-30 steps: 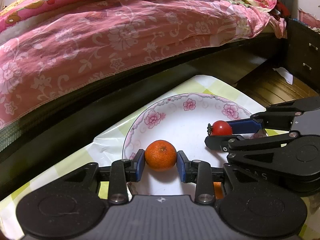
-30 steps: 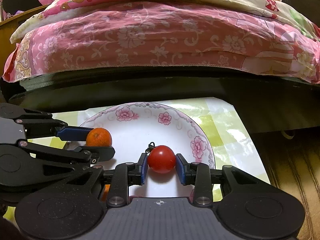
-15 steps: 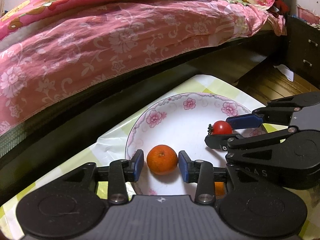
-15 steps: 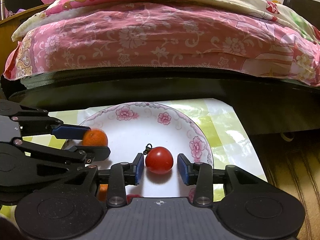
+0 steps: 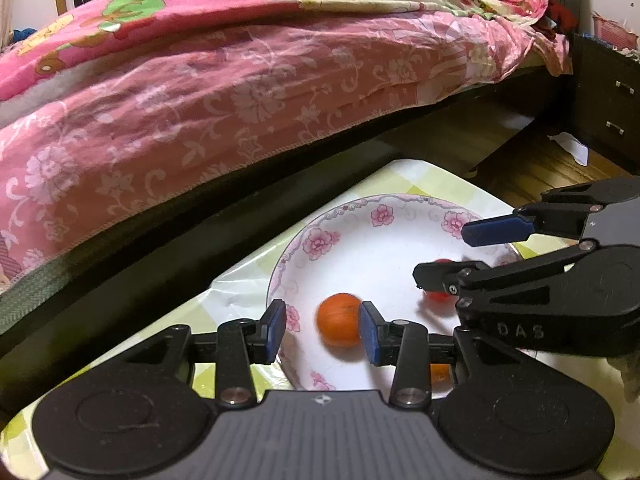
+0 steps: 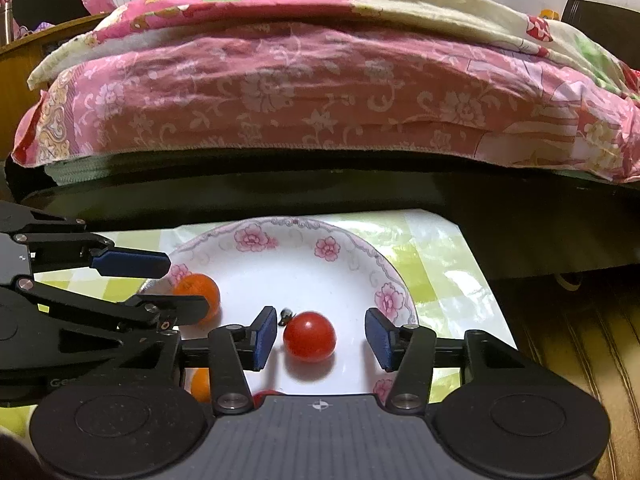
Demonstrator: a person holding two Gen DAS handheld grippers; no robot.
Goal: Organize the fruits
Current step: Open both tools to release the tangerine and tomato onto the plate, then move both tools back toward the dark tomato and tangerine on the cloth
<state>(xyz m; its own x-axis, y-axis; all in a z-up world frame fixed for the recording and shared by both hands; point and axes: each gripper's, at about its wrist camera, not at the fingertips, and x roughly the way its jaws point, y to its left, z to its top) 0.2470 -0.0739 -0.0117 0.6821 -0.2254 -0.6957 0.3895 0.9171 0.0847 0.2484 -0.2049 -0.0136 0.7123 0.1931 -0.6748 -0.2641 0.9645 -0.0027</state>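
A white plate with pink flowers point(image 5: 360, 236) point(image 6: 304, 264) lies on a yellow-green checked cloth. An orange mandarin point(image 5: 339, 319) point(image 6: 198, 290) rests on the plate between the fingers of my open left gripper point(image 5: 323, 332), near the right finger. A red tomato point(image 6: 310, 336) rests on the plate between the fingers of my open right gripper point(image 6: 322, 340); in the left wrist view the tomato point(image 5: 440, 298) is mostly hidden by the right gripper. Another orange fruit point(image 6: 200, 384) and a red one point(image 6: 266, 394) peek out by the plate's near edge.
A bed with a pink floral cover point(image 5: 240, 92) point(image 6: 320, 92) on a dark frame runs close behind the table. The table's edge lies just beyond the plate. A wooden floor point(image 5: 532, 168) and a dark drawer cabinet point(image 5: 608, 108) lie to the right.
Both grippers have opened and let go: the mandarin and the tomato now lie free on the plate. Both grippers have drawn back a little.
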